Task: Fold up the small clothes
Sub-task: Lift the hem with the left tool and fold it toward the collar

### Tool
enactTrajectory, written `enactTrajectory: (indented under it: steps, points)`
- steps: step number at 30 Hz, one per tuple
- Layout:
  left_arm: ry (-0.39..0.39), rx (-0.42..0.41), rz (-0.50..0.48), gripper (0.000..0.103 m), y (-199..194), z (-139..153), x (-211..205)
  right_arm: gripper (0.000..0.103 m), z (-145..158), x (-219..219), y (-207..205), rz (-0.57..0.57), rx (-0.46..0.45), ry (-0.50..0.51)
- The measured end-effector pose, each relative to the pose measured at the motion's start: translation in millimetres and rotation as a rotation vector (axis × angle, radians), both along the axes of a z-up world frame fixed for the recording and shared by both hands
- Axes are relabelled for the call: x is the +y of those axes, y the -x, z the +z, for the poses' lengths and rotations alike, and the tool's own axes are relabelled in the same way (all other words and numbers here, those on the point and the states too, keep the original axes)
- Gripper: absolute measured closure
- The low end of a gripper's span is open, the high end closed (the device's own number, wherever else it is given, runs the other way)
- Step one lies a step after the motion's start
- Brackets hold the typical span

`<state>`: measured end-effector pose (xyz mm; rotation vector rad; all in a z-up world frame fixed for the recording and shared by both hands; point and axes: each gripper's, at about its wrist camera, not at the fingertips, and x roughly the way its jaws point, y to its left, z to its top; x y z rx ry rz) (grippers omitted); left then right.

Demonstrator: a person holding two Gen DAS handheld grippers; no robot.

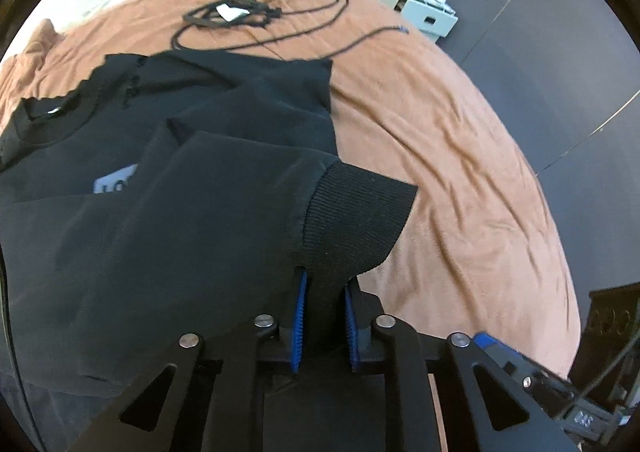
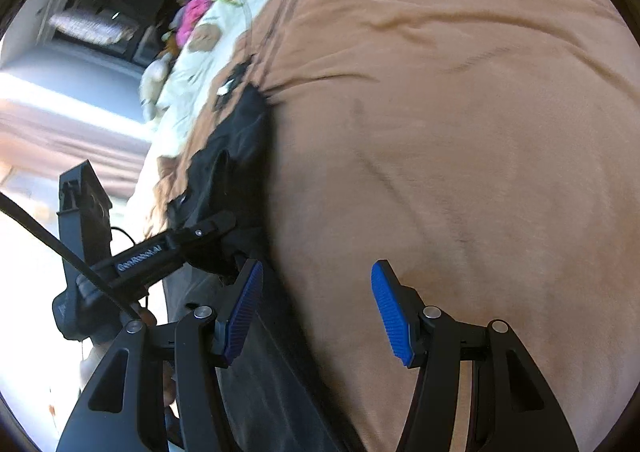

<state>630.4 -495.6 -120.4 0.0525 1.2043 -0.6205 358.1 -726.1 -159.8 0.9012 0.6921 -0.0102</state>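
Now: left gripper (image 1: 325, 322) clamps black sweater (image 1: 168, 180) cuff (image 1: 352, 212) | right gripper (image 2: 316, 316) fingers apart, empty, over bed (image 2: 460, 152) | sleeve fold begun; body unfolded.

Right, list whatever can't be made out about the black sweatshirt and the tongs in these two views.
- Grey chest print on the black sweatshirt: left wrist view, half covered by the folded sleeve, so its lettering is unreadable.
- Sweatshirt hem: left wrist view, cut off by the frame's lower left edge.
- Left tongs, shut on the ribbed cuff: their tips are buried in fabric.
- Sweatshirt in the right wrist view: blurred and edge-on beyond the open right tongs.
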Motion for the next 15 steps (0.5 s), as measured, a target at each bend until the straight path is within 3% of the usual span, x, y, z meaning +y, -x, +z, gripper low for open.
enactTrajectory:
  steps: [6,15]
  points:
    - [0.084,0.028,0.037,0.088,-5.4,10.5,30.3,0.048,4.7,16.8,-16.6,0.015,-0.033,0.106]
    - [0.069,-0.039,0.083,0.091,-18.4,35.0,87.3,0.048,-5.0,29.7,-51.3,0.060,-0.032,0.173]
